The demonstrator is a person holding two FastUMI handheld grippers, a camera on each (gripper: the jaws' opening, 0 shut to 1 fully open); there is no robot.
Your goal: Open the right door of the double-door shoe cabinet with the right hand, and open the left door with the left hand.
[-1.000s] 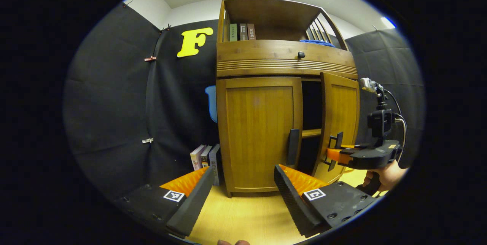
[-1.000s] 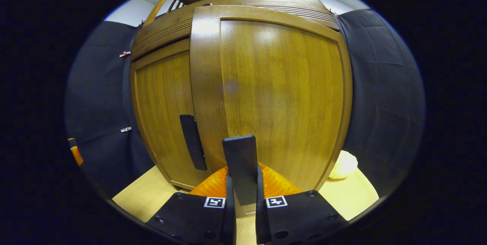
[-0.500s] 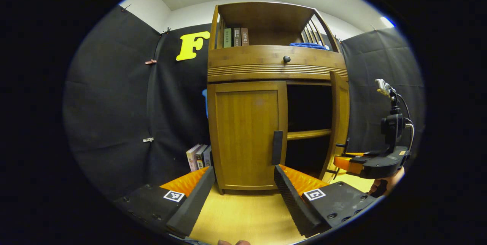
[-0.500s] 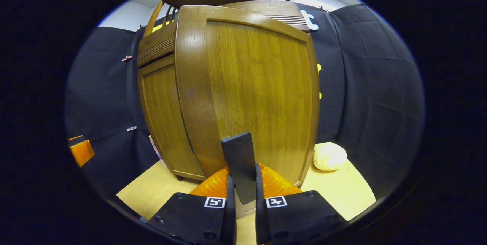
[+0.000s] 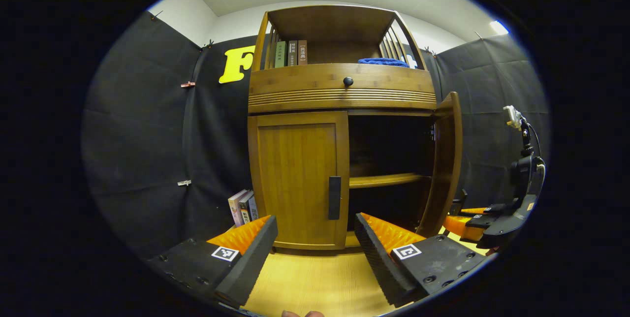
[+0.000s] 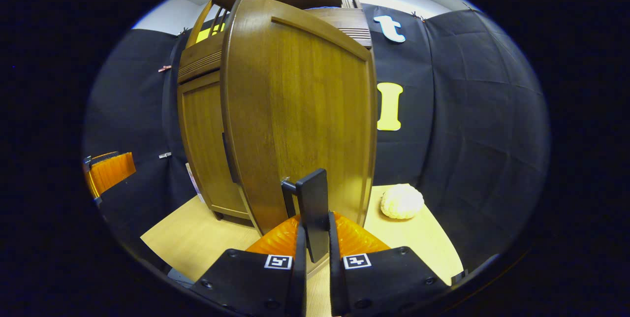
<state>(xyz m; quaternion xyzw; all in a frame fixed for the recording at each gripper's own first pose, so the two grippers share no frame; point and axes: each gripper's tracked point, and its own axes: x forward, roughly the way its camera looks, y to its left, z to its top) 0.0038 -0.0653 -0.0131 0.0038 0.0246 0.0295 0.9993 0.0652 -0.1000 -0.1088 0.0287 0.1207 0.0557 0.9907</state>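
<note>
The wooden shoe cabinet [image 5: 339, 93] stands ahead in the left gripper view. Its left door [image 5: 295, 179] is closed, with a dark vertical handle [image 5: 334, 198]. The right door [image 5: 445, 159] is swung wide, baring a dark inside with a shelf [image 5: 386, 179]. My left gripper [image 5: 315, 248] hangs open in front of the left door, apart from its handle. In the right gripper view my right gripper [image 6: 314, 258] is shut on the right door's handle [image 6: 314, 213], with the door panel [image 6: 305, 110] just ahead. That gripper [image 5: 467, 216] also appears at the right of the left gripper view.
Several books [image 5: 241, 206] lean at the cabinet's left foot, and more books [image 5: 288, 53] with a blue cloth [image 5: 384, 62] sit on top. A drawer knob [image 5: 348, 81] is above the doors. A pale knitted ball [image 6: 401, 201] lies on the light wooden floor [image 6: 197, 238] right of the cabinet.
The right door has swung from slightly ajar to wide open, pulled by my right gripper. The left gripper has drifted, so the cabinet sits further left and farther off.
</note>
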